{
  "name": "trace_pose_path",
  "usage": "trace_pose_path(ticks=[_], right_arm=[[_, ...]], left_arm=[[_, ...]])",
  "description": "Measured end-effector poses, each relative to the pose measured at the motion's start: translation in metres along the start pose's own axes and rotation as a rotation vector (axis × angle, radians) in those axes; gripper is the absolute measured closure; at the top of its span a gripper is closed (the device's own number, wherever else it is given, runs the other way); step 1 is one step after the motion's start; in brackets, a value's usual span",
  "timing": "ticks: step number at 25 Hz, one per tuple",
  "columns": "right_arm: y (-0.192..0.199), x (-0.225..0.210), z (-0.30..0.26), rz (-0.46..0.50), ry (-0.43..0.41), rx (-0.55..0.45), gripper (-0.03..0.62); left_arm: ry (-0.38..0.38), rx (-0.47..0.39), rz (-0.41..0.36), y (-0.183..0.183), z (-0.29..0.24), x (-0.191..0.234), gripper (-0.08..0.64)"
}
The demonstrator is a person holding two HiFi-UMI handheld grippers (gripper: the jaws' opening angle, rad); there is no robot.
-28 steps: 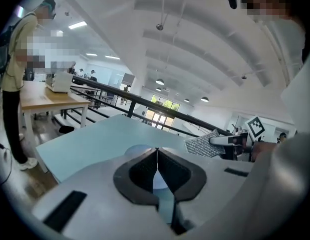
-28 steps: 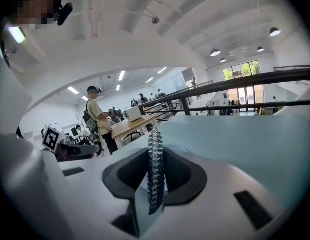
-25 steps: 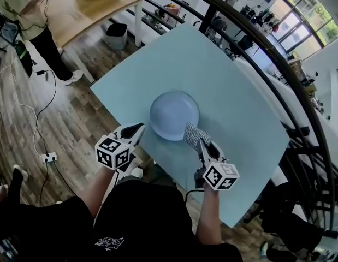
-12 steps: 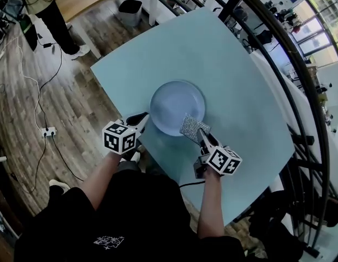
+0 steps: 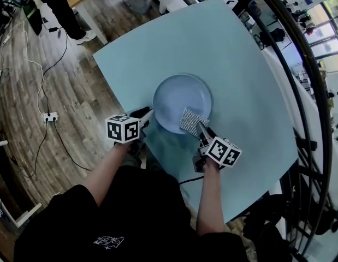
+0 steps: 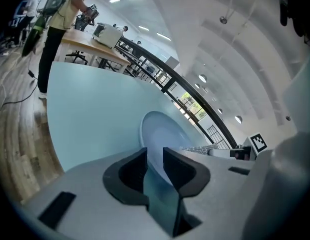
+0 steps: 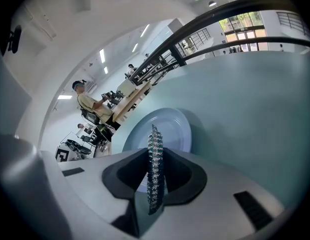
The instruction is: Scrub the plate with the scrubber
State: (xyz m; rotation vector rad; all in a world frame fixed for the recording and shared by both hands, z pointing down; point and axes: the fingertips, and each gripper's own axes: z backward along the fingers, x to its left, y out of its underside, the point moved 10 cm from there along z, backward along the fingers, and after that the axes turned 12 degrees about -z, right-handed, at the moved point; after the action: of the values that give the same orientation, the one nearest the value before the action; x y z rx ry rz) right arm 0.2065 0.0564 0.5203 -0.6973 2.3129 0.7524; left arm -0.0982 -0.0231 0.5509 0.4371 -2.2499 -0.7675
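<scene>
One plate [image 5: 179, 94], one scrubber [image 5: 190, 121], one table [image 5: 242, 75], two grippers of mine: the pale blue plate sits on the pale blue table, with the silver mesh scrubber over its near right part. My right gripper [image 5: 200, 129] is clamped tight on the scrubber, shown flat from the head view and edge-on between the jaws in the right gripper view. My left gripper [image 5: 147, 114] stands only a narrow gap apart at the plate's near left rim; its view shows plate through the gap, grip unclear.
</scene>
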Motion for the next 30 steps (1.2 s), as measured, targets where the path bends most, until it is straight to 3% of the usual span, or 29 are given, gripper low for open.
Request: trace_pose_path(ticks=[10, 16, 30], right_arm=[[-0.006, -0.015, -0.020, -0.070, 0.036, 0.055, 0.506], [-0.007, -0.015, -0.027, -0.060, 0.068, 0.058, 0.506], [-0.010, 0.012, -0.061, 0.026, 0.051, 0.124, 0.505]], left_arm=[[-0.011, 0.075, 0.133, 0.008, -0.022, 0.011, 0.471], [-0.015, 0.095, 0.221, 0.005, -0.030, 0.016, 0.472], [-0.046, 0.166, 0.254, -0.001, -0.036, 0.016, 0.503]])
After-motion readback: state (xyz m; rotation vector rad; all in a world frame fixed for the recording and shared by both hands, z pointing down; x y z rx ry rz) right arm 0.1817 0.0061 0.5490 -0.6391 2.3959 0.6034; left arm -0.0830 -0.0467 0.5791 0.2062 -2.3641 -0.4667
